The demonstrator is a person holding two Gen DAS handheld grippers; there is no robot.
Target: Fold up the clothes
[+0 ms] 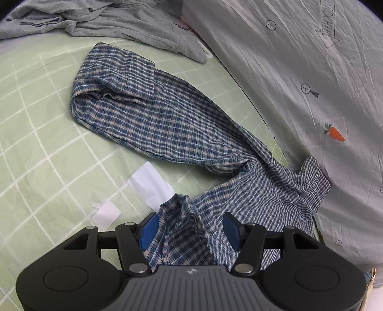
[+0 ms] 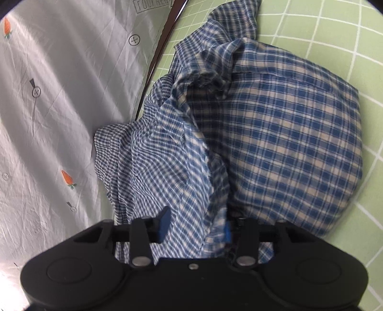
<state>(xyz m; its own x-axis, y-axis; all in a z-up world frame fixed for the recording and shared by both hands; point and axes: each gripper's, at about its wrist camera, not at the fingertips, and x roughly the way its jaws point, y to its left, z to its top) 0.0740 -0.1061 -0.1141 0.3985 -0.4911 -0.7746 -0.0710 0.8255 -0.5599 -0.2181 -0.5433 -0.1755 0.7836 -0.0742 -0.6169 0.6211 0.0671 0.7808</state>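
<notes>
Where the blue-and-white checked cotton garment (image 1: 167,124) trails away ahead of the left gripper (image 1: 190,229), it lies as a long twisted band across the pale green mat with a white grid (image 1: 43,134), its far end doubled into a flat fold. Its near end bunches up between that gripper's blue pads (image 1: 149,229); cloth fills the gap and meets the left pad, but I cannot tell whether the jaws are pinching it or merely standing around it. Just left of the claw lie two white paper slips (image 1: 153,189). Far ahead of the left claw sits a heap of grey knit clothing (image 1: 107,21), and to its right spreads a grey sheet printed with small carrots (image 1: 311,95).

At the right gripper (image 2: 195,229), the same garment (image 2: 287,143) rises in a rumpled mound straight ahead. A fold of it runs down between the narrowly set jaws, which are clamped on it. The grey sheet (image 2: 47,119) lies to that claw's left, the green mat (image 2: 347,47) to its right.
</notes>
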